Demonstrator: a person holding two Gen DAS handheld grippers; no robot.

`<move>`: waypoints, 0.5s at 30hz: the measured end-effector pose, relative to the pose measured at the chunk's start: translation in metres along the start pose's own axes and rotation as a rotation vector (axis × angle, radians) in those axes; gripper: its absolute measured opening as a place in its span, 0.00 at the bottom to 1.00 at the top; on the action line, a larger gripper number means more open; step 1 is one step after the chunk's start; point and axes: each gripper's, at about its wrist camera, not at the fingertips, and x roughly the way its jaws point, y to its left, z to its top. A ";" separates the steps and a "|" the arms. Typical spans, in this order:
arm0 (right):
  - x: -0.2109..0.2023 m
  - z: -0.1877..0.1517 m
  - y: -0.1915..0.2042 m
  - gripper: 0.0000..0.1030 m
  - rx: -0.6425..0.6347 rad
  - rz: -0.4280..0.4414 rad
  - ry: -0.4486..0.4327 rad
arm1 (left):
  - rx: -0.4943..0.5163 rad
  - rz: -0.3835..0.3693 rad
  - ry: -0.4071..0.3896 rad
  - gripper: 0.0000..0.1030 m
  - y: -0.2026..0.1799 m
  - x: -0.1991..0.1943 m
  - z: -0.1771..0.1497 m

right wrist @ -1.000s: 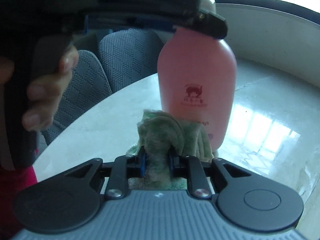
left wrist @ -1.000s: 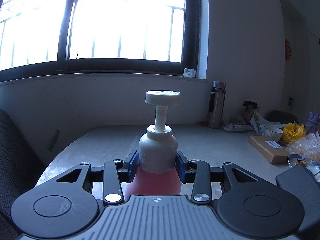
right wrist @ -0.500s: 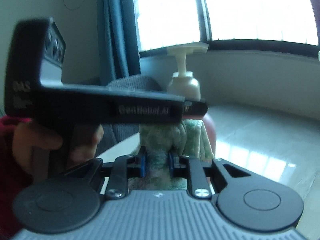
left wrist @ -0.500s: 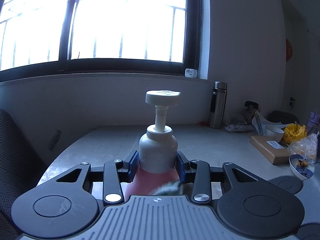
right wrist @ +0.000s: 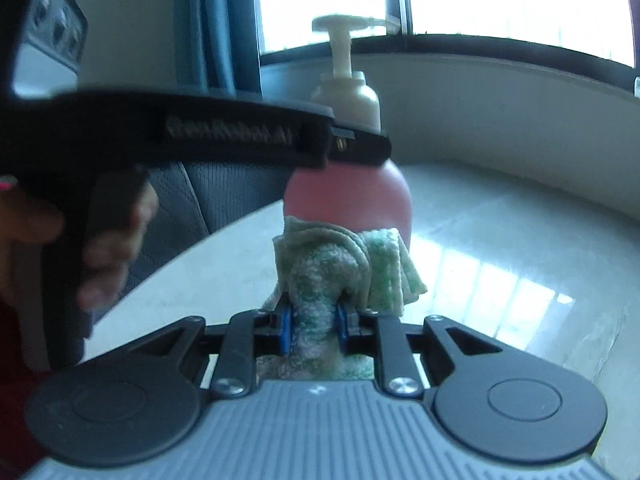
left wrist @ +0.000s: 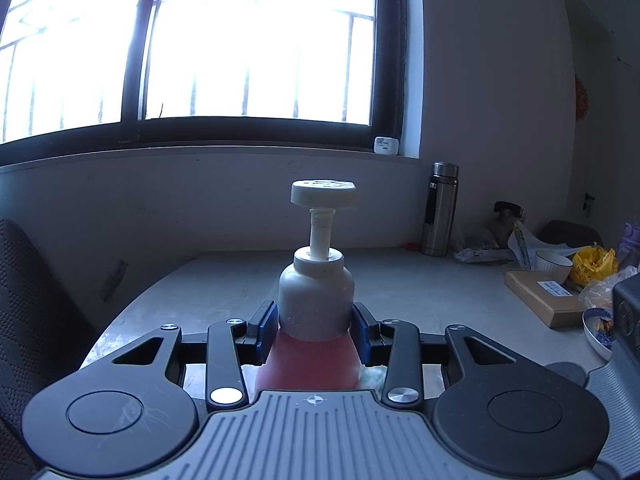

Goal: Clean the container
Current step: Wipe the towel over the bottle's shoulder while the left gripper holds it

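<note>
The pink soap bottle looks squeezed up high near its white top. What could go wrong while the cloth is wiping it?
1. The left gripper pinches the pink pump bottle only at its white collar, so a hard wipe might twist or tip it.
2. The green cloth, clamped in the right gripper, could bump the pump head and squirt soap.
3. Loose cloth folds might snag on the left gripper.

Bright barred window over a pale stone table

Ahead of the claw, the window [left wrist: 256,40] glares above a grey wall [left wrist: 160,208]; the table [left wrist: 420,280] spreads beyond it, a dark chair [left wrist: 24,320] to its left.
</note>
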 end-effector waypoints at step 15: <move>-0.014 -0.001 -0.022 0.20 0.020 0.008 0.041 | -0.006 0.002 -0.001 0.40 0.003 0.000 0.000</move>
